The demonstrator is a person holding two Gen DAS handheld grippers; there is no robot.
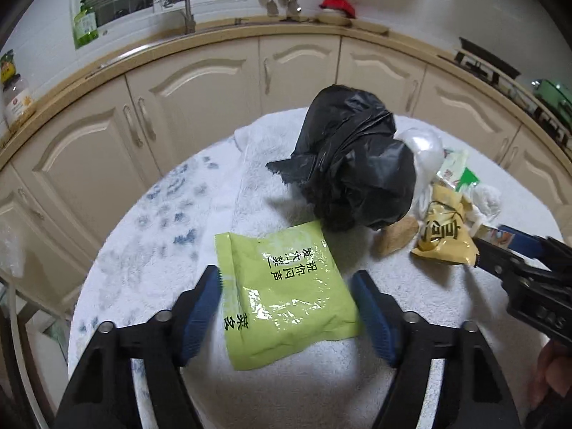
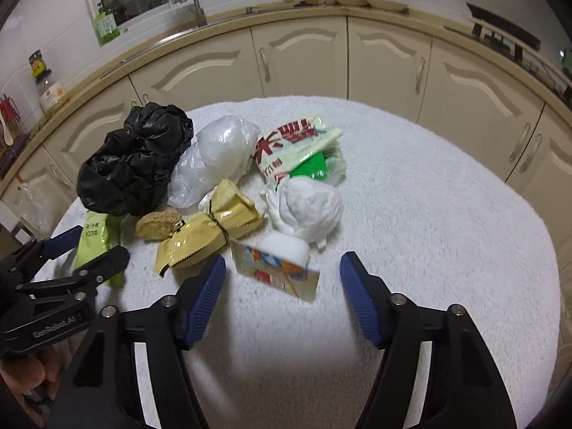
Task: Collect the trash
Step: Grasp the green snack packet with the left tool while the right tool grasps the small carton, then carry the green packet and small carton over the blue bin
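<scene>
My left gripper (image 1: 286, 282) is open, its blue pads on either side of a flat lime-green packet (image 1: 282, 293) lying on the white towel-covered table (image 1: 153, 236). Behind it sits a black trash bag (image 1: 354, 157). My right gripper (image 2: 282, 268) is open, just in front of a small colourful carton (image 2: 279, 271) with a white block behind it. Around it lie a gold wrapper (image 2: 203, 236), a brown biscuit (image 2: 159, 225), a crumpled white tissue (image 2: 307, 207), a clear plastic bag (image 2: 218, 153) and a green-and-red printed wrapper (image 2: 296, 143). The left gripper also shows in the right wrist view (image 2: 93, 250).
Cream kitchen cabinets (image 1: 200, 85) and a tan counter edge curve behind the table. On the counter stand a green bottle (image 1: 85, 25), a jar (image 2: 50, 89), a tap and hanging utensils. The right half of the table (image 2: 447, 196) is bare towel.
</scene>
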